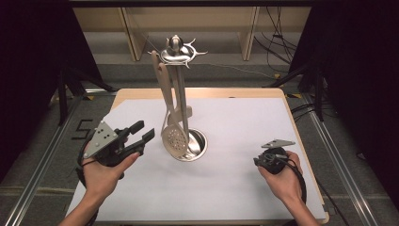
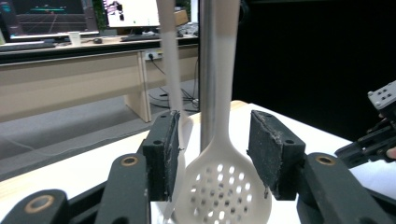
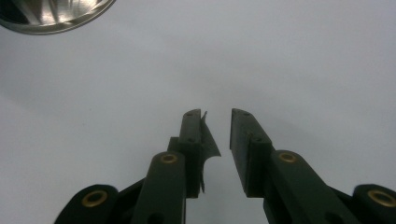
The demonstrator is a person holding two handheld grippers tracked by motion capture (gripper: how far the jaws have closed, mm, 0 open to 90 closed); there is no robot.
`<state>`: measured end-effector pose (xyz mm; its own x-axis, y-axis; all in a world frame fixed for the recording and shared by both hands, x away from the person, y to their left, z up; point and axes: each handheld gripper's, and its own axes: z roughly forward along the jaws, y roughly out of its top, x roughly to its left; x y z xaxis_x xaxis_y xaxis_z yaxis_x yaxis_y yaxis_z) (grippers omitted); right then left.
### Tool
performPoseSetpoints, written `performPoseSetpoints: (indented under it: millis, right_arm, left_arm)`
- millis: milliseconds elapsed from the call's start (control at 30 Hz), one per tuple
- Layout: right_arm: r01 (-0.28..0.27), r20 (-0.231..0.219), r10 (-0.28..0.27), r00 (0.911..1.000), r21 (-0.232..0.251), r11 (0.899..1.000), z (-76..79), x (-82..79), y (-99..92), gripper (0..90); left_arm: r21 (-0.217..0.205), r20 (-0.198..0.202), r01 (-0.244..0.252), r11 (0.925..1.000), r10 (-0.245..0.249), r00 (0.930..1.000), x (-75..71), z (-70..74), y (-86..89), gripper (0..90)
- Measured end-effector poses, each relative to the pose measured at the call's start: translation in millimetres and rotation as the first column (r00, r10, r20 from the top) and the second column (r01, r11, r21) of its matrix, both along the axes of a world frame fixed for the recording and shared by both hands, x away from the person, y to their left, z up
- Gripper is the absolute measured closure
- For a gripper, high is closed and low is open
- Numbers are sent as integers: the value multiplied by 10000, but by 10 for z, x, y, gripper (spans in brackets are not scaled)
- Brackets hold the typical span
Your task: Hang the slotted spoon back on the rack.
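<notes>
From above, a person's two hands enter from six o'clock, each holding a tool over a white-covered counter (image 1: 235, 188). The left tool (image 1: 145, 132), at about eight o'clock, has its jaws spread and points toward a white slotted spoon (image 1: 174, 139). The spoon hangs from a metal utensil stand (image 1: 178, 54) at the counter's centre, its bowl just above the stand's round base (image 1: 197, 146). The right tool (image 1: 258, 161), at four o'clock, rests well apart from the stand.

Looking along the left tool (image 2: 212, 156), the spoon's perforated bowl (image 2: 224, 186) sits between the two pads, which do not press it; a second pale utensil (image 2: 170, 60) hangs just beside the left pad. To grip cleanly, it seems best to centre on the one spoon, clear of its neighbour and the steel pole (image 2: 207, 70), before closing.

The right tool's own view shows its jaws (image 3: 217, 114) spread over bare counter, with the base's rim (image 3: 51, 21) at eleven o'clock. The view from above alone shows the hooks overhead.
</notes>
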<state>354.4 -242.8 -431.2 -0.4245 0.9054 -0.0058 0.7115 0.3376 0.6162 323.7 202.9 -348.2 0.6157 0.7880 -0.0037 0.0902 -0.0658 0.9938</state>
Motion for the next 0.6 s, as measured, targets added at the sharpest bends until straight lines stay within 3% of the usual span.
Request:
performPoseSetpoints:
  millis: [233, 433, 600]
  right_arm:
    - [-8, 17, 8, 10000, -17, 10000, -1, 2, 12, 741]
    - [-19, 18, 19, 10000, -18, 10000, -3, 1, 11, 732]
    - [-36, -6, 36, 10000, -47, 10000, -10, 5, 20, 728]
  left_arm:
    - [-7, -253, -429, 9991, 429, 9988, -56, -135, 199, 510]
    - [82, -690, -776, 9969, 780, 9946, -92, -338, 323, 504]
    - [93, -793, -941, 9955, 945, 9924, -86, -490, 400, 502]
